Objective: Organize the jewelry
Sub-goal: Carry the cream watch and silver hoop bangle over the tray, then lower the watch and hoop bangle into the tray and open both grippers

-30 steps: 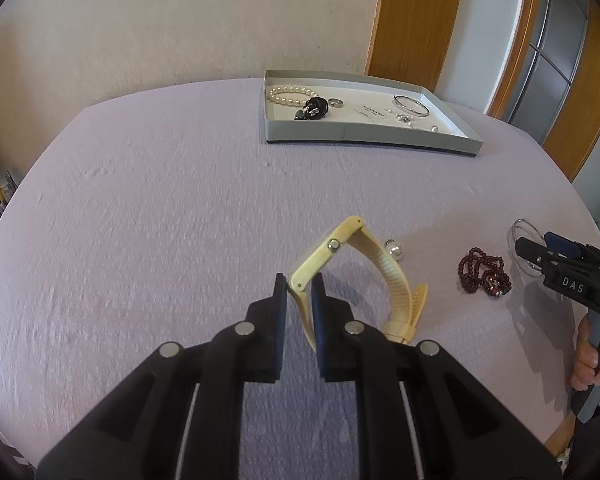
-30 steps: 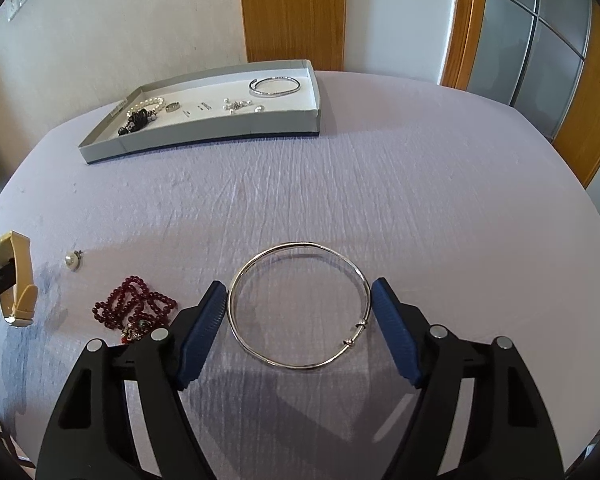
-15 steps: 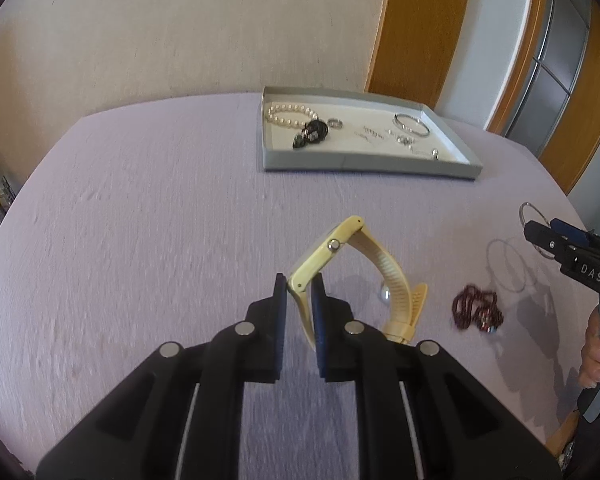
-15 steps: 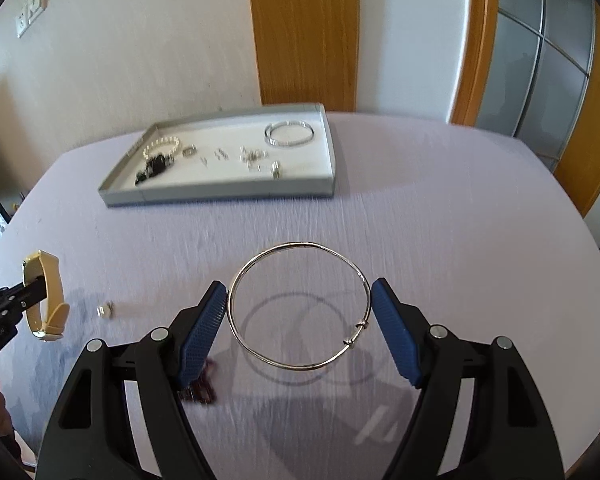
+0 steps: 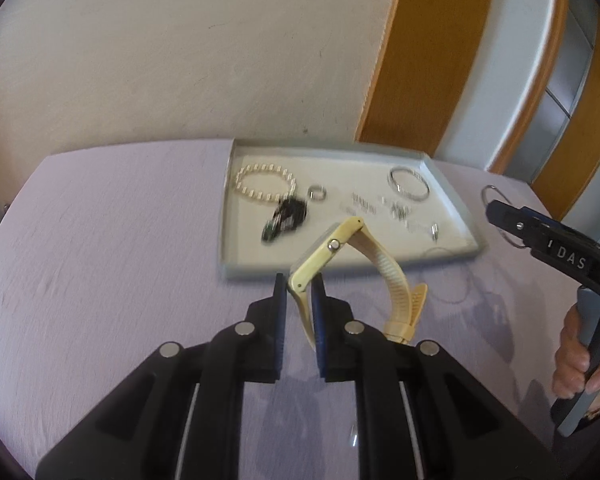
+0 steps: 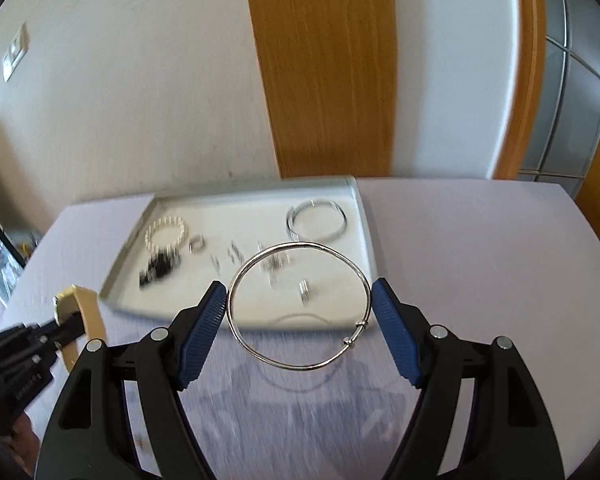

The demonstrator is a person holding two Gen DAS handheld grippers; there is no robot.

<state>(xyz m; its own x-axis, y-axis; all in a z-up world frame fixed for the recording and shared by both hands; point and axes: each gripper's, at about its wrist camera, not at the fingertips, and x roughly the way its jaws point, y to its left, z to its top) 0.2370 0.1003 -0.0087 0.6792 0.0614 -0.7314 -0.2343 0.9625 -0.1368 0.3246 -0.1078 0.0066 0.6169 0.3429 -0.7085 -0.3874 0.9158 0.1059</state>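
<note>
Two hand-held grippers hang above a round table covered in a pale lilac cloth (image 5: 100, 240), each carrying one piece of jewelry. The left gripper (image 5: 299, 292) has its black fingers closed tight on the case of a cream-yellow wristwatch with a ribbed rubber strap (image 5: 364, 264); the case sticks up past the fingertips and the strap loops away to the right and hangs down. From the right wrist view the same watch (image 6: 82, 316) shows at the lower left, pinched in the left gripper's tips. The right gripper (image 6: 300, 312) holds a large thin silver wire hoop with a small clasp (image 6: 300, 306) between its blue ribbed pads (image 6: 200, 336), which stand wide and press on the hoop's left and right sides. The hoop is in the air, its shadow lying on the cloth beneath.

Just beyond both grippers sits a shallow grey rectangular tray with a white floor (image 6: 364, 224). Inside it lie a white pearl bracelet (image 5: 265, 186), a dark black-and-green beaded piece (image 5: 286, 218), a small silver ring (image 5: 317, 193), a silver bangle (image 5: 408, 184) near the right wall, and several small silver bits, too blurred to name. A bare hand (image 5: 580, 356) grips the right gripper's handle at the right edge of the left wrist view.
</note>
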